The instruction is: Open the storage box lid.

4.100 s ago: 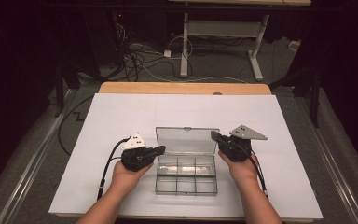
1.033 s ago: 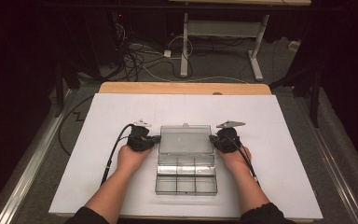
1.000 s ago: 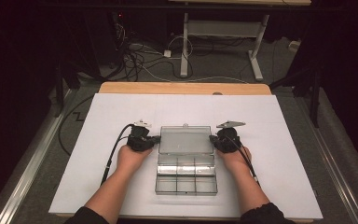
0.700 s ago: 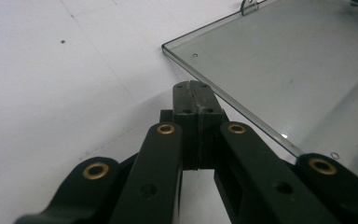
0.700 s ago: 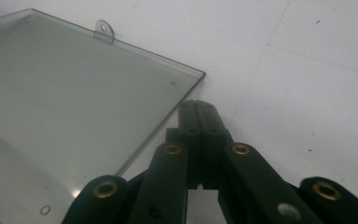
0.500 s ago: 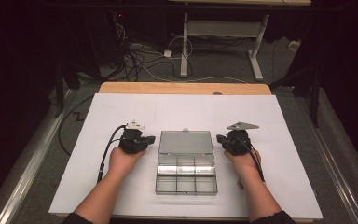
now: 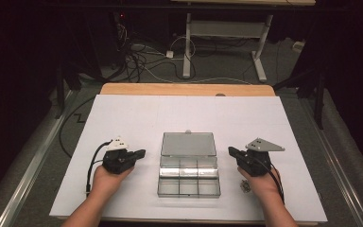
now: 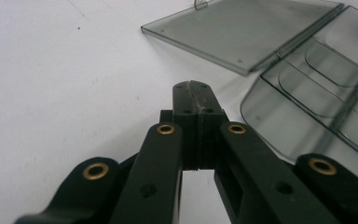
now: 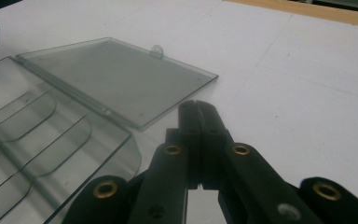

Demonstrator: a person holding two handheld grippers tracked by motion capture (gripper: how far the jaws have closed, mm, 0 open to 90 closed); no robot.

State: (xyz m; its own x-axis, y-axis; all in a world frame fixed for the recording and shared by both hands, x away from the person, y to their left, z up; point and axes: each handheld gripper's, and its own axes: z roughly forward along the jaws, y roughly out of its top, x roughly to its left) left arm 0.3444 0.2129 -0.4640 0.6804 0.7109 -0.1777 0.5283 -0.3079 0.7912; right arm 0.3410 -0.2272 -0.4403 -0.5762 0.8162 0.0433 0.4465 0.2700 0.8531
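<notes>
The clear plastic box (image 7: 189,177) sits in the middle of the white table (image 7: 123,118) with its lid (image 7: 188,144) now flipped open flat, and the left gripper (image 7: 139,153) and right gripper (image 7: 230,151), jaws squeezed shut on nothing, have pulled away to each side, so the opening looks done.

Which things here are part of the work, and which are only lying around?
Part of the work:
- clear compartment box, with its lid lying open and flat
- left gripper, shut and empty
- right gripper, shut and empty

Lying around:
- small metal thing by the right hand, too small to identify
- cables on the floor
</notes>
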